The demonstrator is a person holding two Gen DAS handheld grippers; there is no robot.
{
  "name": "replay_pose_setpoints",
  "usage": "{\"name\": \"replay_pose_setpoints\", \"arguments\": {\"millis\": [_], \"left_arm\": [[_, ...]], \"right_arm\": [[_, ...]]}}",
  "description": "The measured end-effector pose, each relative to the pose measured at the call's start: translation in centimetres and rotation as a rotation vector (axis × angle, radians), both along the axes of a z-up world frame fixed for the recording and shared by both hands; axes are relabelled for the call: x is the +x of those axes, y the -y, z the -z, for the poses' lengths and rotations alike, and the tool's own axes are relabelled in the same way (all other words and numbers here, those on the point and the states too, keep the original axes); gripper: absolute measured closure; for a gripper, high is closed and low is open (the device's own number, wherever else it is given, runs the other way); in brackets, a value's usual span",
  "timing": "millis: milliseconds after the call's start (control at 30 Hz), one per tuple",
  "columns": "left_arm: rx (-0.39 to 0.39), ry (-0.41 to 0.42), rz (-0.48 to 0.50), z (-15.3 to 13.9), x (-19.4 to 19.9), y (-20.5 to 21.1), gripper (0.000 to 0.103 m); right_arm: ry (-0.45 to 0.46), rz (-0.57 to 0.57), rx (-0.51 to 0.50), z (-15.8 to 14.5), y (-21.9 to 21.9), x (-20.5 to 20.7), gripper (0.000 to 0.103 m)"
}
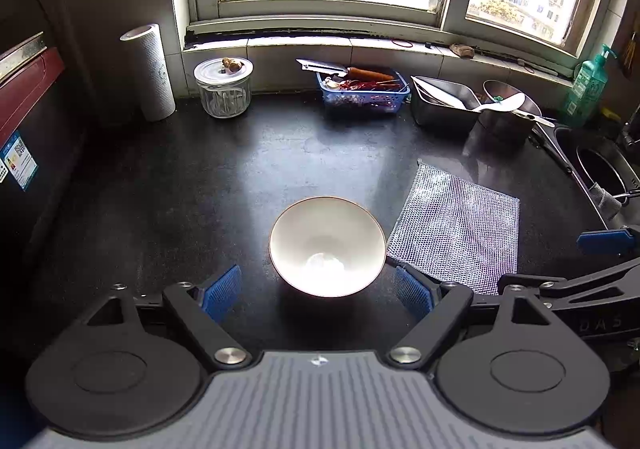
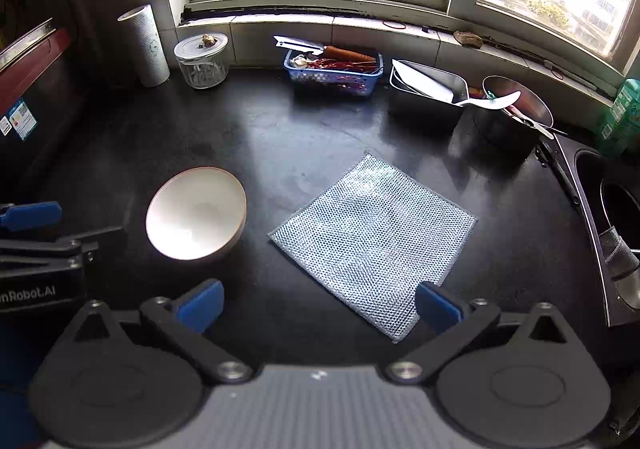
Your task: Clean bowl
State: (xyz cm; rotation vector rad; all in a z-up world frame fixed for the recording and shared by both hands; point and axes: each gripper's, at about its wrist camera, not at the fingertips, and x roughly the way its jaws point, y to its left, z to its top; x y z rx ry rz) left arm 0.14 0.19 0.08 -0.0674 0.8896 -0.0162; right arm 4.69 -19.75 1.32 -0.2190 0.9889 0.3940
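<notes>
Left claw [image 1: 320, 291] wide apart around white bowl [image 1: 327, 245]; right claw [image 2: 318, 307] wide apart over mesh cloth [image 2: 374, 237]. Could knock slippery bowl off bench [image 1: 200, 177].

Home kitchen: black counter [image 2: 320, 121], sink [image 2: 612, 201], dish soap [image 1: 586, 87].

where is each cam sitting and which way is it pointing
Left wrist: on the left tongs, facing the window across the counter, white bowl between its open blue pads; right tongs show at right.
Right wrist: on the right tongs, same heading, aimed at the mesh dishcloth; left tongs at left.
Shared: bowl, dishcloth, blue basket, glass jar, paper towel roll.
</notes>
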Motion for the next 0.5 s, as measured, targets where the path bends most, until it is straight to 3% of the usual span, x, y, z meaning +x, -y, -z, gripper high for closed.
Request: {"name": "replay_pose_setpoints", "arguments": {"millis": [500], "left_arm": [[-0.012, 0.008, -0.011, -0.33, -0.17, 0.61, 0.019]], "right_arm": [[0.004, 0.002, 0.001, 0.01, -0.14, 0.36, 0.001]]}}
